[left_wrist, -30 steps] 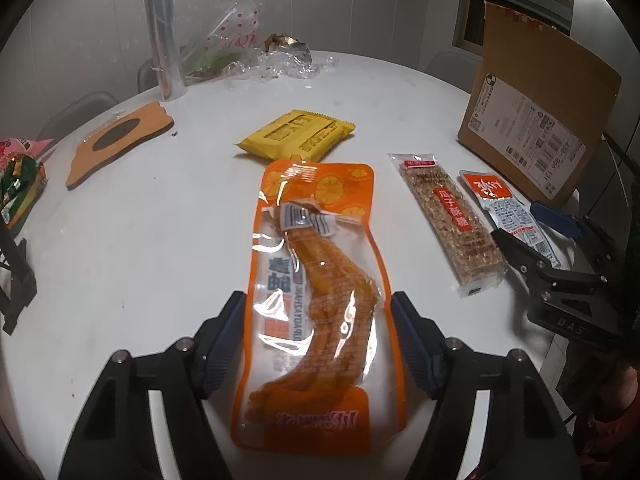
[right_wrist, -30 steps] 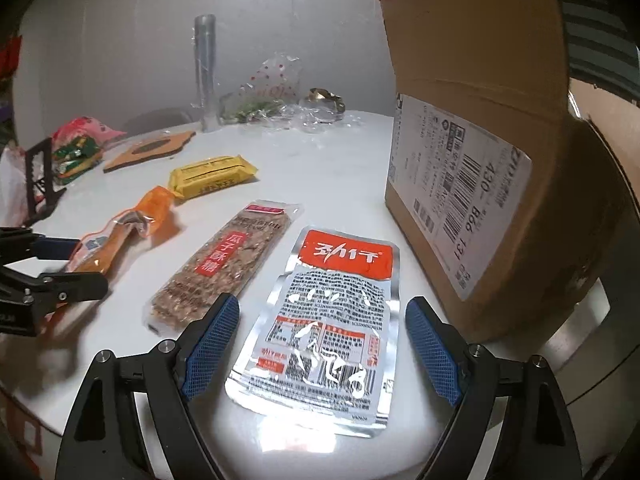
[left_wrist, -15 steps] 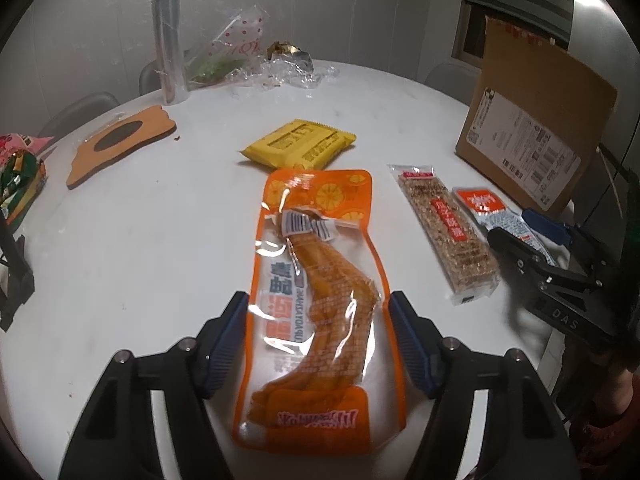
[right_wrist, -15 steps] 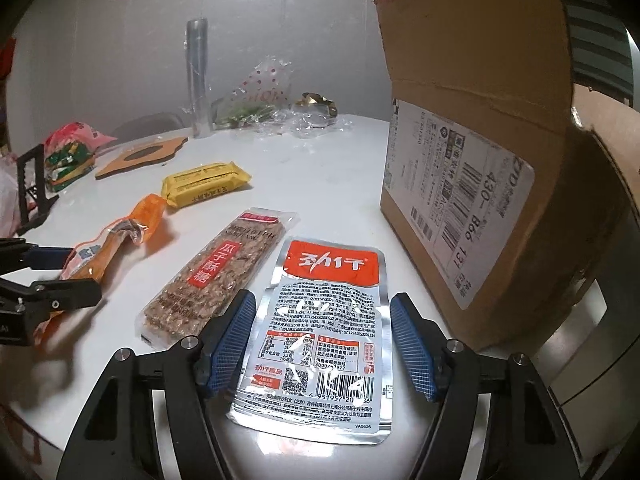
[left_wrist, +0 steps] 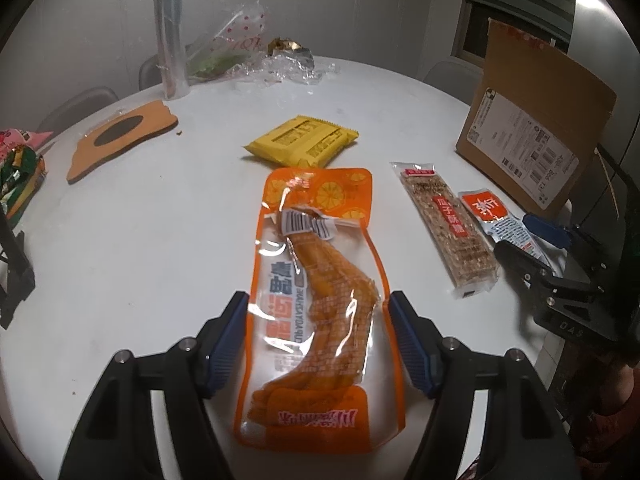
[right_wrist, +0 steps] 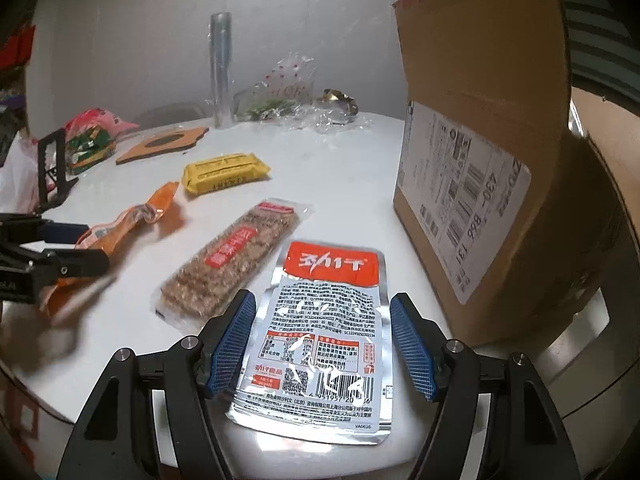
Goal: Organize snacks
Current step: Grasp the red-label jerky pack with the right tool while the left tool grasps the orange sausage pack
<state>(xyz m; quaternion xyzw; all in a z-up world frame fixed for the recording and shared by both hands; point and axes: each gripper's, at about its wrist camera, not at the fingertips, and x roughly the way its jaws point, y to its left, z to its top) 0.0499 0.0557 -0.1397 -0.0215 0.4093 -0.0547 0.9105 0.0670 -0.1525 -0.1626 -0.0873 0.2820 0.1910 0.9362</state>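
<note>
The left claw (left_wrist: 318, 336) has its blue pads pressed on the two long sides of the orange snack bag (left_wrist: 318, 300), so it is gripping it. The bag is soft and slippery, so it could bend in the middle and slide out, because the pads only touch its thin edges. The right claw (right_wrist: 322, 338) is gripping the silver snack pack (right_wrist: 320, 332) the same way, by its two side edges. That pack is flat and shiny, and its near end lies right at the edge of the white table (left_wrist: 160, 216), so it could curl up, pop free and drop to the floor. The brown seed bar (right_wrist: 232, 264) lies just beside the right claw's left pad, so it could get bumped. The cardboard box (right_wrist: 480, 128) stands near, off to the right of the right claw, and a swing could knock it. Both claws point forward and down at the table, each low over its own snack. The yellow pack (left_wrist: 302, 144) waits past the orange bag.
</note>
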